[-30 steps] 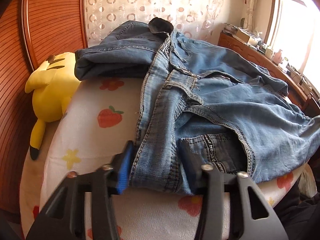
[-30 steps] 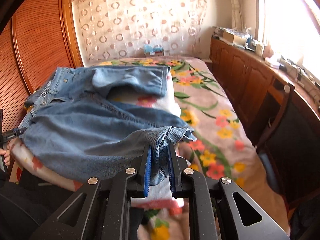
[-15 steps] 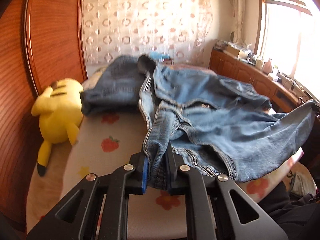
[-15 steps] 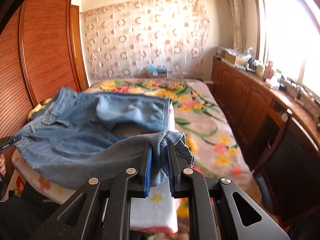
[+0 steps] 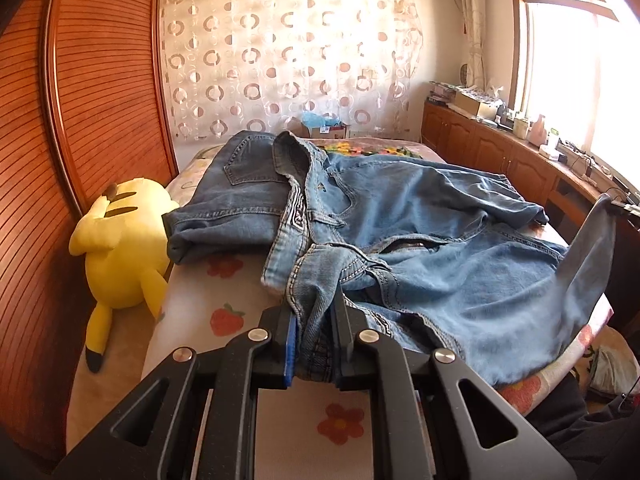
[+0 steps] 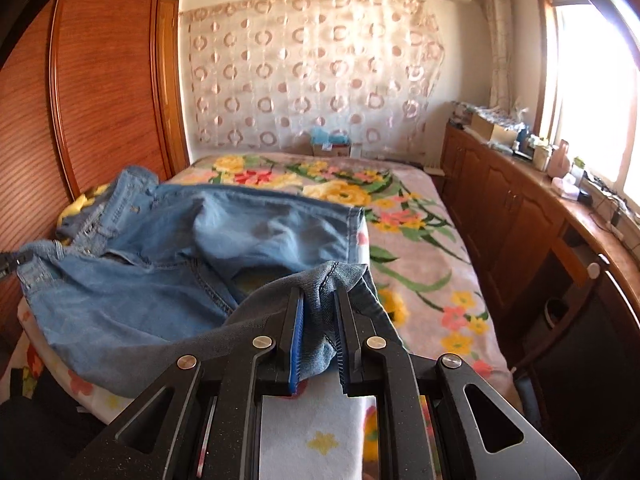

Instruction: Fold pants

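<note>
Blue denim pants (image 5: 420,248) lie across the near end of a bed. My left gripper (image 5: 314,344) is shut on the waistband end and holds it a little above the sheet. My right gripper (image 6: 318,334) is shut on a leg hem (image 6: 332,276) and holds it raised. That lifted leg (image 5: 588,272) shows at the right of the left wrist view. The other leg (image 6: 280,228) lies flat behind. The waist (image 6: 44,256) is at the left of the right wrist view.
A second, darker pair of jeans (image 5: 236,200) lies folded behind. A yellow plush toy (image 5: 124,244) sits at the left by the wooden wardrobe (image 5: 80,120). A floral blanket (image 6: 400,216) covers the far bed. Wooden cabinets (image 6: 520,216) run along the right.
My left gripper has shut on the waistband and lifted it. Both grippers have risen with the pants, and the leg in the right gripper hangs higher.
</note>
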`<state>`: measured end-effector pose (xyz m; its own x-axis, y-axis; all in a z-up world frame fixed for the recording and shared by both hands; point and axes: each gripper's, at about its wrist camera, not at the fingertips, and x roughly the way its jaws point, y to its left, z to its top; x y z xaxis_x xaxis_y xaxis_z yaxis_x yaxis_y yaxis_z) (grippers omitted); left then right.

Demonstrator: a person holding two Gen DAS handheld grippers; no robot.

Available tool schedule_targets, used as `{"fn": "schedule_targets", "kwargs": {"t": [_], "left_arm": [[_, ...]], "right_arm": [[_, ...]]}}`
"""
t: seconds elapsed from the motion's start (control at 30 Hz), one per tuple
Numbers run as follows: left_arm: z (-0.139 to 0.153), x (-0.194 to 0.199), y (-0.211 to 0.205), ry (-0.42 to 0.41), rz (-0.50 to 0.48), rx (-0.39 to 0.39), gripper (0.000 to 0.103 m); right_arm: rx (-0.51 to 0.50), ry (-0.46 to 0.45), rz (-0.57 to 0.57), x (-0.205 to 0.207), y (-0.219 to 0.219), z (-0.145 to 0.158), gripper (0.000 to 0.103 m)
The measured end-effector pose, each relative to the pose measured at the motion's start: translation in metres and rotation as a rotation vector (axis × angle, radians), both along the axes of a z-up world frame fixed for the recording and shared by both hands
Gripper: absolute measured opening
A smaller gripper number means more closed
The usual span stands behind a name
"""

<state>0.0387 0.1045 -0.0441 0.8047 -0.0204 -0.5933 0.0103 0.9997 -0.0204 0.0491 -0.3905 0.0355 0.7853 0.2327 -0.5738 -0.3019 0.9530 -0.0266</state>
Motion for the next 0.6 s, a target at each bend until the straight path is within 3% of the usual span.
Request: {"fn": "schedule_targets", "kwargs": {"t": [0.3,0.6], "left_arm": [[0.021,0.038,-0.011,-0.040,-0.033,0.037,0.014],[0.045,0.089,-0.011,-0.074,-0.017,0.070,0.012]], "right_arm": [[-0.014,0.049,0.013,0.058,0.013,-0.035,0.014],[0.037,-0.030,-0.073,0.101,0.005,-0.003,0.014]]}}
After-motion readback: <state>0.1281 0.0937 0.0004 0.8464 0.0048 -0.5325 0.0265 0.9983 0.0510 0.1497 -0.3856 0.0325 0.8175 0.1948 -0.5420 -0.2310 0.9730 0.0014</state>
